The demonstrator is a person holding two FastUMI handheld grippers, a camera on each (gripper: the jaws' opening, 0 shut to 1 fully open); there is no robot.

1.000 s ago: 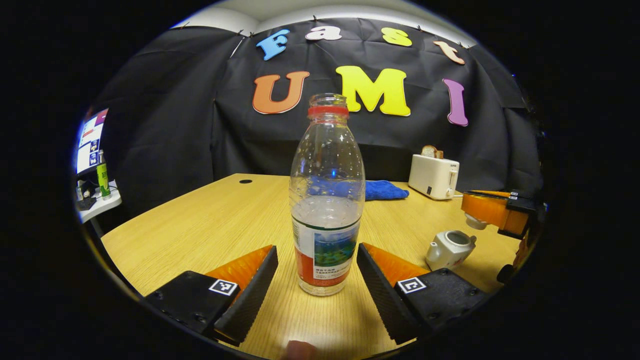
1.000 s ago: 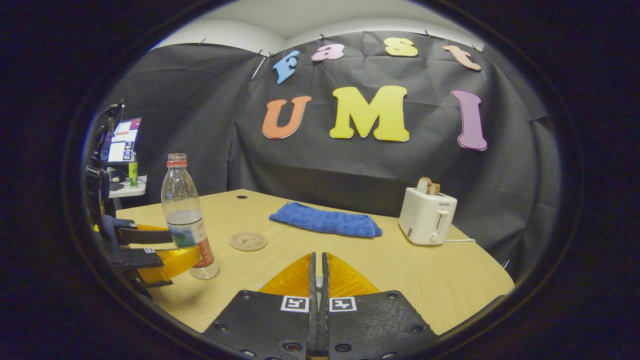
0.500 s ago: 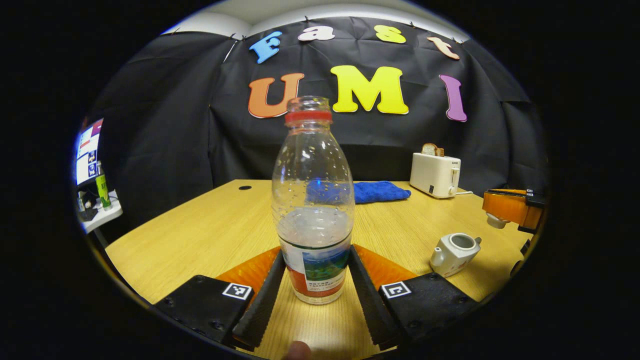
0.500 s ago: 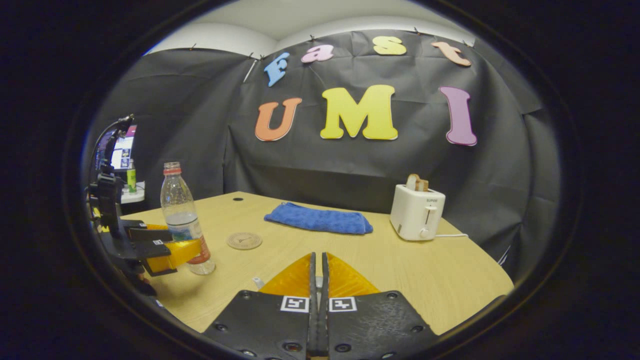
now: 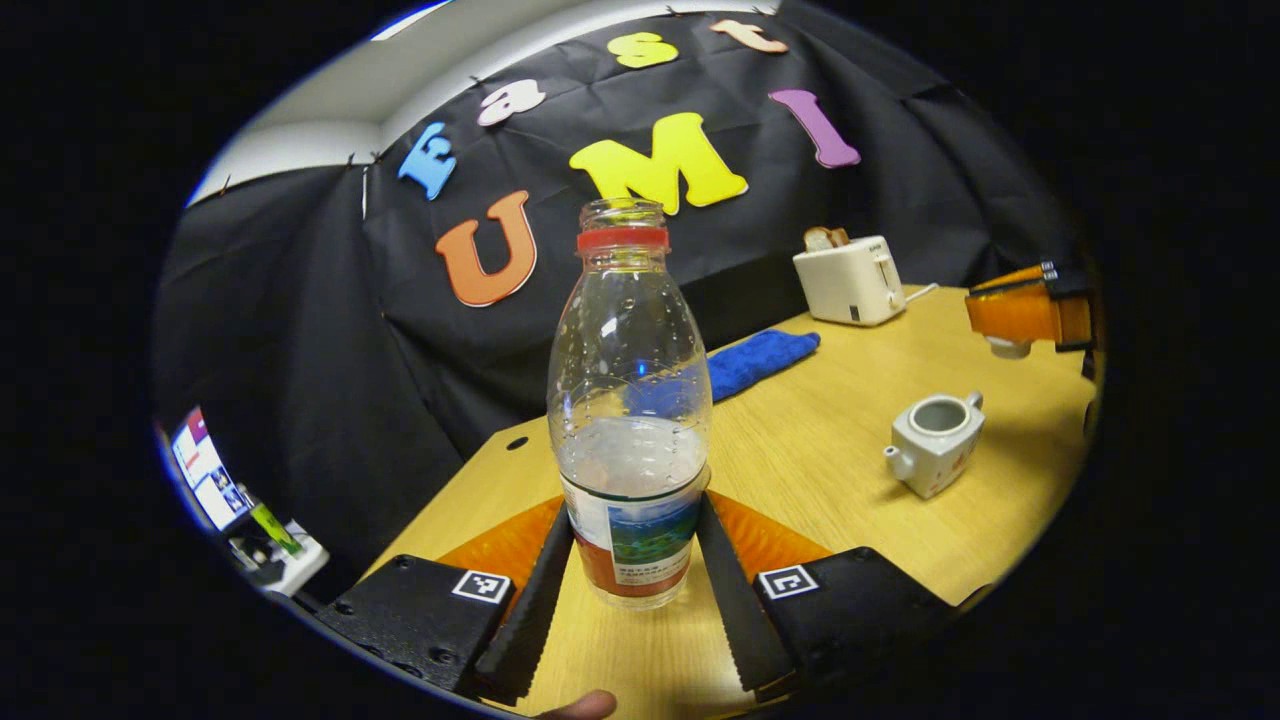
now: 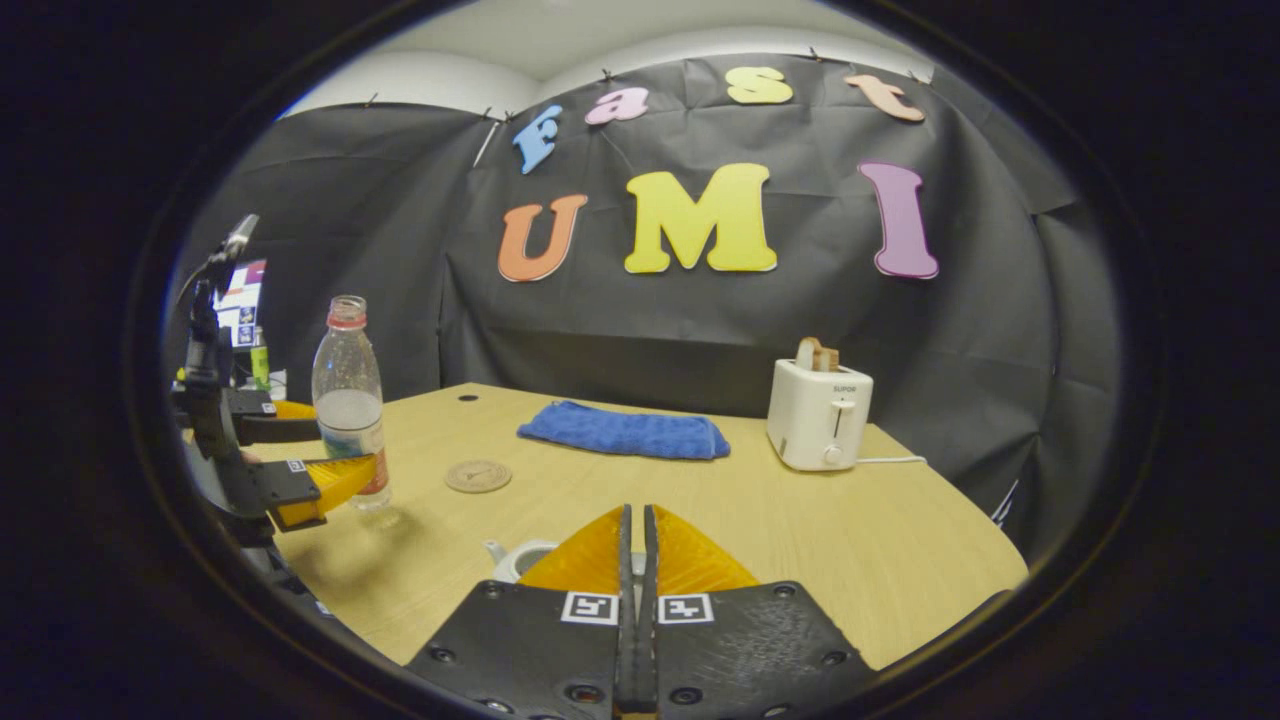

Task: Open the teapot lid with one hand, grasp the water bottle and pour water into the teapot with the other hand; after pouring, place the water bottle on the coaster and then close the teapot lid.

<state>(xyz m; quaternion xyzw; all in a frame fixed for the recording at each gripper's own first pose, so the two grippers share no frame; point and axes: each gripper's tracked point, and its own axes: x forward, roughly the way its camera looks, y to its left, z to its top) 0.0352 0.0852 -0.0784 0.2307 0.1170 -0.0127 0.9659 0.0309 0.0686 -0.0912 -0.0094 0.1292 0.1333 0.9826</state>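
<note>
A clear water bottle [image 5: 630, 400] with a red neck ring and no cap stands upright between my left gripper's [image 5: 633, 512] fingers, which are shut on its labelled lower part. In the right gripper view the bottle [image 6: 347, 400] hangs just above the table in the left gripper [image 6: 345, 450]. The white teapot [image 5: 935, 440] sits open on the table to the right. Above it the right gripper [image 5: 992, 315] is shut on the white lid [image 5: 1005, 347]. In its own view my right gripper [image 6: 636, 545] shows closed fingers, with the teapot [image 6: 515, 558] peeking out below left. The round coaster [image 6: 478, 475] lies beside the bottle.
A blue folded cloth [image 6: 620, 432] lies at the back of the wooden table [image 6: 850, 560]. A white toaster [image 6: 818, 415] with bread in it stands at the back right. A side shelf with a screen [image 5: 205, 470] is off the table's left edge.
My left gripper closed on the bottle, then raised it off the table and rolled its view. The right gripper drew back slightly, bringing the teapot into its view.
</note>
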